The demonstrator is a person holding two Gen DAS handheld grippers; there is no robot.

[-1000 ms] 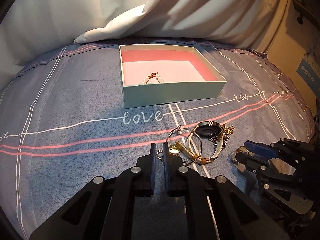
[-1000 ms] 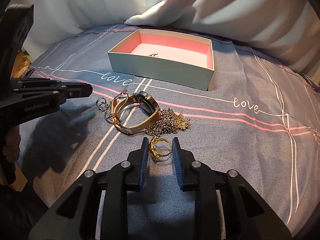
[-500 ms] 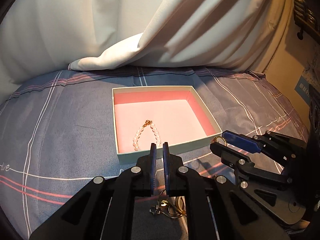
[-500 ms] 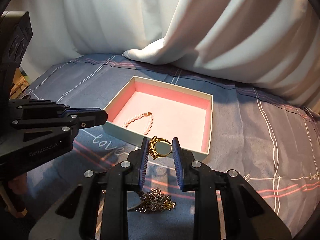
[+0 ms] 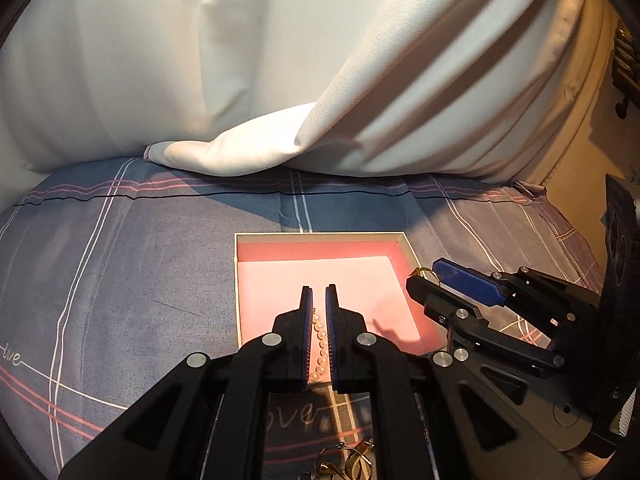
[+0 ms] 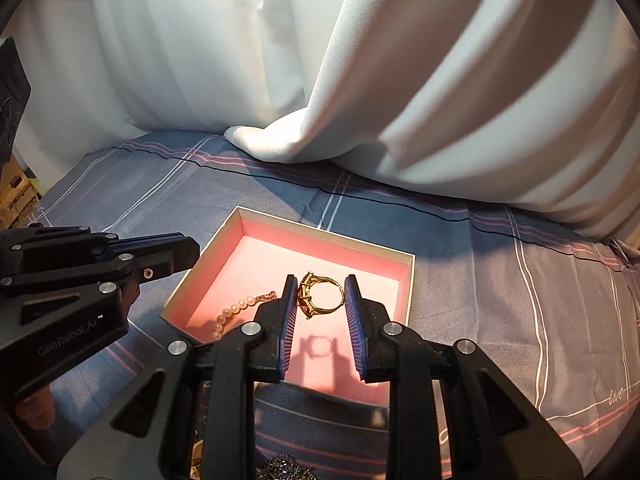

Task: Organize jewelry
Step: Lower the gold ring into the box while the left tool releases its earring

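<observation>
The left gripper (image 5: pixel 319 300) is hovering over the near edge of the box (image 6: pixel 407 276), its jaws standing nearly together with only a thin slot between them and nothing gripped. Through that slot the pearl bracelet (image 6: pixel 236 312) is showing, lying loose on the pink lining at the box's near left. The bracelet is judged limp and light; it will be sagging from any single hold, so the clasp end is the better place to take it.

At centre, the right gripper (image 6: pixel 320 312) is holding the gold ring (image 6: pixel 322 295) above the pink floor of the box. The ring is standing on edge across the gap, its ornamented head against the left pad and its band reaching toward the right pad; whether the right pad is actually touching the band cannot be told for certain. The ring's shadow is falling on the lining below, so it is hanging clear of the floor. The ring is judged rigid, very light and smooth, liable to be twisting or slipping out if pinched on the band alone; pressure across head and band is the safer hold.

At the lower edge, a dark chain (image 6: pixel 286 468) and gold pieces (image 5: pixel 352 462) are lying on the bedsheet (image 6: pixel 500 280), outside the box and not yet sorted.
</observation>
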